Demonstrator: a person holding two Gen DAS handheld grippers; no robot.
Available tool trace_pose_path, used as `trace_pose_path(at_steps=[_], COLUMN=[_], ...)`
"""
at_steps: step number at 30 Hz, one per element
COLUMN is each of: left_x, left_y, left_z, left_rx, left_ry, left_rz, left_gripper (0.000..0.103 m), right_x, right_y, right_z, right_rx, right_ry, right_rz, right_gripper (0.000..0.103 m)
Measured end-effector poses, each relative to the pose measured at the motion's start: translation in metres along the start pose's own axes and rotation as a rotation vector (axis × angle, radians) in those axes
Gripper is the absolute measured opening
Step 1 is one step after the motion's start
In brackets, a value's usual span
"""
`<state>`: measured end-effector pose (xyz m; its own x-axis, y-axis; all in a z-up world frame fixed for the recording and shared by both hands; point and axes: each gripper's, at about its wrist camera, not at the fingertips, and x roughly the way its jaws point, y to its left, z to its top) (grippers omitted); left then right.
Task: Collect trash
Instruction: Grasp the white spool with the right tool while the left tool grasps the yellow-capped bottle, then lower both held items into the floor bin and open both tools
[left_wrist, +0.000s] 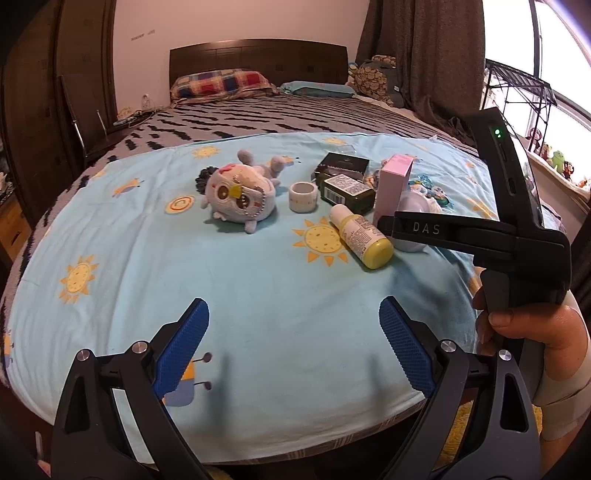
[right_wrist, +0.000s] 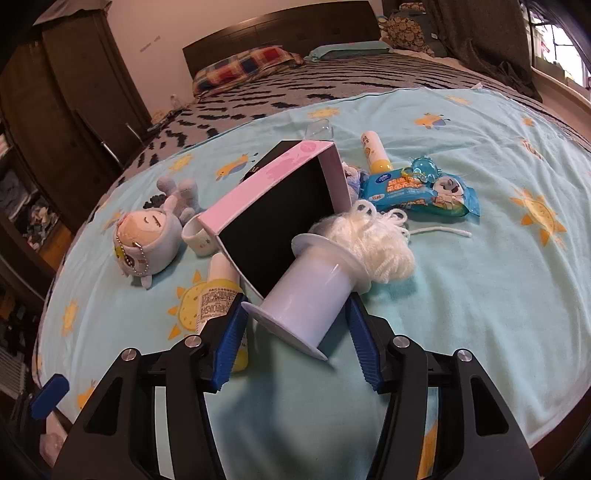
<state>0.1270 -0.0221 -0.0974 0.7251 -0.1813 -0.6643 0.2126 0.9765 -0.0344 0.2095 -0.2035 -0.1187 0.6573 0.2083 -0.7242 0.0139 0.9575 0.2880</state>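
So the bed (right_wrist: 480, 295) filled most of both views, with a light blue sun-print sheet (left_wrist: 258, 295) spread over it and all the clutter sitting centre to right of frame. Biggest piece was the pink box (right_wrist: 273, 206), tipped over with its dark open side facing the right wrist camera. Leaning against it in the middle of that view was the spool (right_wrist: 306, 295), lying on its side with a tuft of white yarn (right_wrist: 373, 251) at its far end.

The right tool (right_wrist: 295, 332) was spread wide, one blue pad on each side of the spool's near flange, and I couldn't tell if either was touching. I'd guess the spool was the trash being picked. To do it well, I'd push in past the flange and close on the barrel, since the flange could slip out.

The left tool (left_wrist: 295, 343) was low in its frame, spread and empty.

Readable writing: "DAS" on the right tool's body. The yellow bottle (left_wrist: 364, 230) and wipes pack (right_wrist: 417, 190) labels were too small to read.
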Motion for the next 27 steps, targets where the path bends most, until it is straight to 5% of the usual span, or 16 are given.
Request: trace_pose_path(at_steps=[14, 16, 22, 27], left_x=[0.051, 0.061, 0.086, 0.085], left_y=[-0.044, -0.047, -0.045, -0.048], left_z=[0.025, 0.029, 0.040, 0.044], left_rx=[0.070, 0.064, 0.022, 0.040], left_ry=[0.040, 0.051, 0.077, 0.066], left_rz=[-0.136, -0.145, -0.185, -0.177], left_gripper=[0.064, 0.057, 0.037, 0.035], right_x=[-0.041, -0.042, -0.044, -0.048], right_y=[-0.018, -0.022, -0.031, -0.031], right_z=[0.010, 0.011, 0.011, 0.010], right_rx=[-0.036, -0.038, -0.032, -0.036], right_ry=[-0.097, -0.097, -0.109, -0.117], right_rz=[0.008, 0.009, 0.014, 0.019], right_gripper=[0.046, 0.033, 0.033, 0.033])
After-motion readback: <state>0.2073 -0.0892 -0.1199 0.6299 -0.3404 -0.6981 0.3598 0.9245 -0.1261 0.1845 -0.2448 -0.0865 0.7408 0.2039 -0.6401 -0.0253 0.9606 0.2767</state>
